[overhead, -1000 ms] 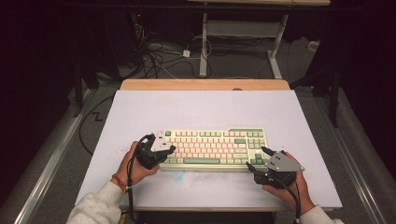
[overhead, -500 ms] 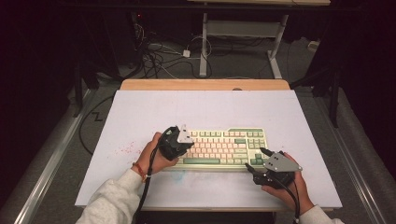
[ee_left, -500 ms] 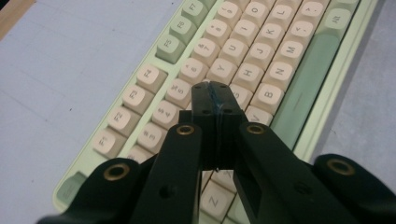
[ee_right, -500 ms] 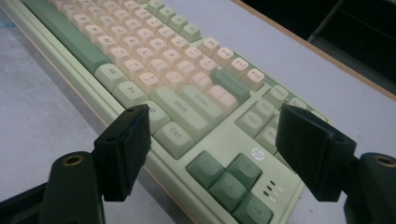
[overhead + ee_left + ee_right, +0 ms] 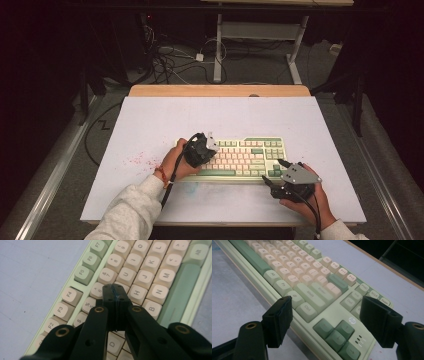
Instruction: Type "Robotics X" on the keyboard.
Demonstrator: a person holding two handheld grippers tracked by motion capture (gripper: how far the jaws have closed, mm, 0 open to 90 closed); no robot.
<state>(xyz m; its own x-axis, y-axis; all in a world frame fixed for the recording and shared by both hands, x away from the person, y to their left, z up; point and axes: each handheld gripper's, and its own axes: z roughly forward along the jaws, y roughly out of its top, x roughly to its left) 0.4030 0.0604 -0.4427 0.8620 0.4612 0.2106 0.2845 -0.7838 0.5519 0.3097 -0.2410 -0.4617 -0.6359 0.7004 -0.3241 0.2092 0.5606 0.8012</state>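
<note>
Item: keyboard [image 5: 240, 157], lying flat on the bench [image 5: 150, 120], near its front edge. Left gripper [image 5: 115, 291]: fingers closed, empty, tips poised over the 6/Y keys (likely a key-press step; next, a straight push down). Right gripper [image 5: 325, 320]: fingers spread wide at the arrow-key corner.

A wide table [image 5: 150, 120] stands in front of me, its top covered by a pale lavender-white sheet, with a strip of bare light wood along the far edge. A pale green keyboard [image 5: 250, 150] with cream and green keys lies flat on the sheet, nearer the front edge than the back and a little right of the middle, its long side parallel to that edge. To its left, a scatter of small red specks [image 5: 135, 161] marks the sheet. The table stands on a grey floor [image 5: 65, 175].
</note>
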